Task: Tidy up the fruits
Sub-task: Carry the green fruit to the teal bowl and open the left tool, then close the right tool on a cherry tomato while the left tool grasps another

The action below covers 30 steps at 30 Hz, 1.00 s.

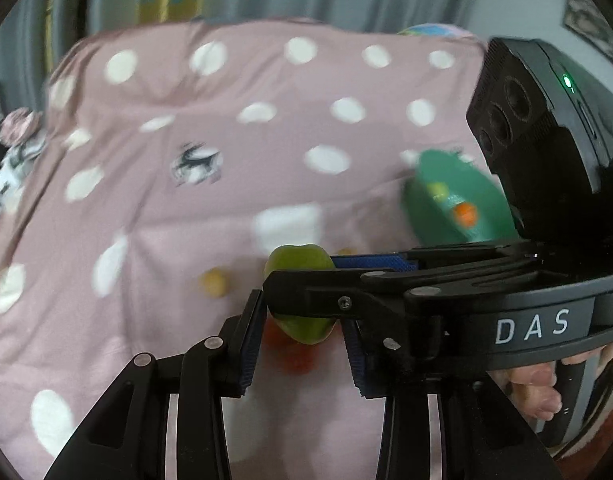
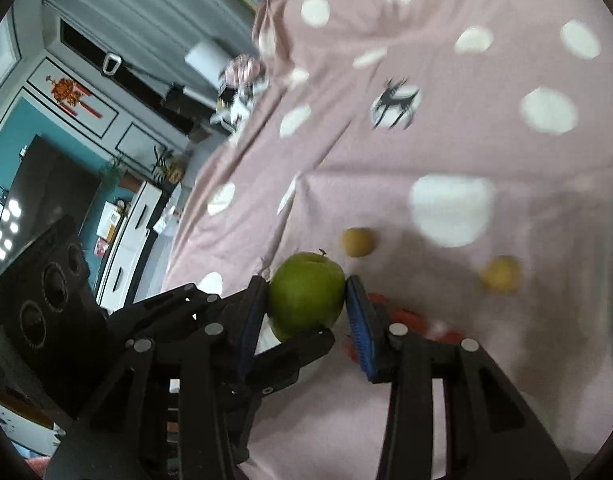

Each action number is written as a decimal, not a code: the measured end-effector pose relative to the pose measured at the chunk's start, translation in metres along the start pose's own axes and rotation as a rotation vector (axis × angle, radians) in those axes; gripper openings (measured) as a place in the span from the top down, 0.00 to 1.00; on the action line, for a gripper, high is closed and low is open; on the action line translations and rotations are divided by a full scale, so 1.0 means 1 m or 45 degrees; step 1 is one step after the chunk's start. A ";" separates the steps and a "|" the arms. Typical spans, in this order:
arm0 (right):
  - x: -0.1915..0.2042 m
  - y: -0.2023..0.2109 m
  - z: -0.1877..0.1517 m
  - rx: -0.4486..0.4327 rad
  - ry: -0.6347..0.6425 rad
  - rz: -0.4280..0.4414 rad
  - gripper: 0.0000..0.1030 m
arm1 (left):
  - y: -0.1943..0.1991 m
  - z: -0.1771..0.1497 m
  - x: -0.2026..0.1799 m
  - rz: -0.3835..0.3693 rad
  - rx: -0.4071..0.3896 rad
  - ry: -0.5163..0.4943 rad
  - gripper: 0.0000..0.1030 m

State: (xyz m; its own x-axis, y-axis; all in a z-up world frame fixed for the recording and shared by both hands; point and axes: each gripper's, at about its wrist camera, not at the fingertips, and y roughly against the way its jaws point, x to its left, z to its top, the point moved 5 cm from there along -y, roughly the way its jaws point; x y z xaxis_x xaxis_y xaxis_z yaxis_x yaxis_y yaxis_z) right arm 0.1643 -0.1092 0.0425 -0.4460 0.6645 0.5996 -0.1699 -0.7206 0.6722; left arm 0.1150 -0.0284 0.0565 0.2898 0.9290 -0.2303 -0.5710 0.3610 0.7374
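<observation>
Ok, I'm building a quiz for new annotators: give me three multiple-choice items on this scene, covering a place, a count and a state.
1. Where is the green apple? A in the bowl; B between the pads of the right gripper; C on the floor.
2. How many small yellow fruits lie on the cloth? A two; B five; C none.
3. The right gripper is: A wide open; B shut on the apple; C unseen.
B: the pads flank it. A: two lie beyond the apple. B: both pads press its sides.
</observation>
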 end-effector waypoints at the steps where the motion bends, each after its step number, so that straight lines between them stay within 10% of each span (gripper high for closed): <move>1: -0.006 0.016 0.000 -0.032 -0.005 -0.016 0.60 | -0.003 0.006 -0.014 -0.028 0.002 -0.022 0.64; 13: -0.153 0.168 -0.019 -0.450 -0.246 -0.092 0.60 | -0.091 0.059 -0.187 -0.144 0.063 -0.426 0.63; 21: -0.194 0.188 -0.030 -0.526 -0.348 -0.062 0.62 | -0.155 0.049 -0.204 -0.071 0.267 -0.349 0.63; 23: -0.191 0.192 -0.030 -0.551 -0.352 -0.084 0.44 | -0.154 0.046 -0.201 -0.133 0.296 -0.317 0.60; 26: -0.191 0.200 -0.033 -0.603 -0.421 -0.116 0.00 | -0.134 0.050 -0.194 -0.292 0.276 -0.211 0.16; 30: -0.189 0.227 -0.043 -0.690 -0.528 0.075 0.00 | -0.090 0.053 -0.166 -0.442 0.202 -0.062 0.01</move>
State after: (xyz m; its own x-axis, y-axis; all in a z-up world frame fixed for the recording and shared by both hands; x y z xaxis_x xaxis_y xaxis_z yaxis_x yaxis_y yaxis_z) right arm 0.1718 -0.4065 0.0630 -0.1126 0.5640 0.8180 -0.6197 -0.6834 0.3859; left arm 0.1587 -0.2199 0.0615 0.4836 0.7473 -0.4558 -0.3077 0.6326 0.7107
